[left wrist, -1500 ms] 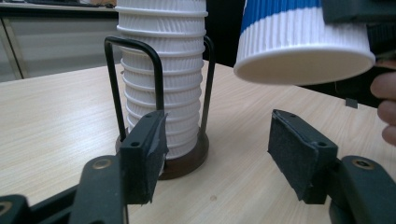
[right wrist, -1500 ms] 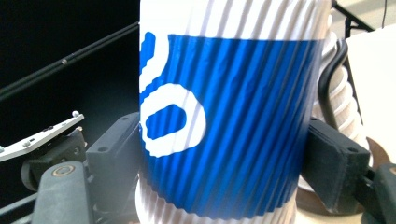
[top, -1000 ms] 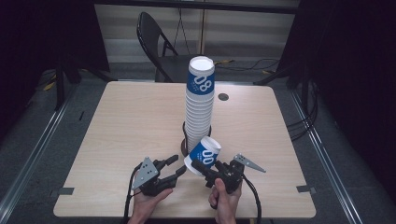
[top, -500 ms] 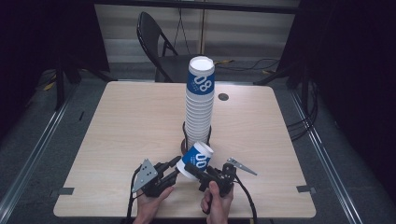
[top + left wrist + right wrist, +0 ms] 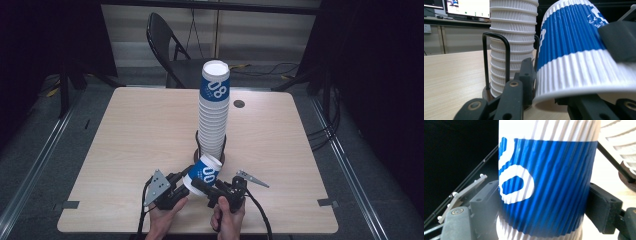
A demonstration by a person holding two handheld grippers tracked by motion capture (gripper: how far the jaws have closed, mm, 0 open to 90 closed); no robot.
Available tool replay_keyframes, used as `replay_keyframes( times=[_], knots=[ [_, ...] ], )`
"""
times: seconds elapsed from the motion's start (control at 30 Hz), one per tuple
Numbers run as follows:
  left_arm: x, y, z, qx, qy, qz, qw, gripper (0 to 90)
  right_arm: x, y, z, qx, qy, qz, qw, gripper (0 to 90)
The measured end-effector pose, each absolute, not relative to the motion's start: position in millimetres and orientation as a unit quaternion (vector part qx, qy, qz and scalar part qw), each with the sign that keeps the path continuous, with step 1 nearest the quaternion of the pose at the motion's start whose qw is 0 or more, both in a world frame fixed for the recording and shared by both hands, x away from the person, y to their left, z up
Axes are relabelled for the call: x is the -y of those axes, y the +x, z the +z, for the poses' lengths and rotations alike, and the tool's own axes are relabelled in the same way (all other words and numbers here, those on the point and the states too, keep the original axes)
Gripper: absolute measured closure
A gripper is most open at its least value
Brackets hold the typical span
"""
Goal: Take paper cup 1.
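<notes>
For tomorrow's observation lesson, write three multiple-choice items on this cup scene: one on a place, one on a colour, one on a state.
1. Where does the cup stack stand?
A. In a wire holder on the table
B. On the chair
C. On the floor

2. What colour is the band on the loose cup?
A. Red
B. Blue
C. Green

3. How is the loose cup held?
A. It lies free on the table
B. It sits on top of the stack
C. Both grippers clamp it

Answers:
1 A: black wire uprights rise around the stack's base at mid-table.
2 B: the ribbed band is blue with white print in both gripper views.
3 C: the left gripper has just closed on its rim end, and the right gripper's jaws press its sides.
</notes>
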State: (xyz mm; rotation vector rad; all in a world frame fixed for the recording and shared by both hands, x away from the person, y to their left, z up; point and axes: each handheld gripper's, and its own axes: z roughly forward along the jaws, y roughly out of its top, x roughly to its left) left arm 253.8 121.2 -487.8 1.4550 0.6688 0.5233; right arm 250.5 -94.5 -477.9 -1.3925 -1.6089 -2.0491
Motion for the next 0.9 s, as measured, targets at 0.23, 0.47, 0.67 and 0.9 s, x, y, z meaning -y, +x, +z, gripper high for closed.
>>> replay_keyframes(
  times=[0.23,0.47,0.67,0.9],
  knots=[
    [-122.7,253.1,-488.1,-0.304,0.649,0.221,0.661,80.2,91.8,252.7,-479.3,0.551,-0.466,-0.684,0.103,17.3],
    [-124.0,253.3,-488.0,-0.312,0.651,0.218,0.657,83.4,91.5,253.6,-479.6,0.555,-0.465,-0.683,0.096,13.5],
    [-126.7,255.2,-488.5,-0.322,0.658,0.204,0.649,84.0,97.7,256.1,-477.9,0.546,-0.472,-0.687,0.080,12.8],
    [-127.3,255.7,-486.9,-0.326,0.679,0.189,0.630,84.1,104.7,259.7,-476.2,0.548,-0.478,-0.683,0.060,12.8]
  ],
)
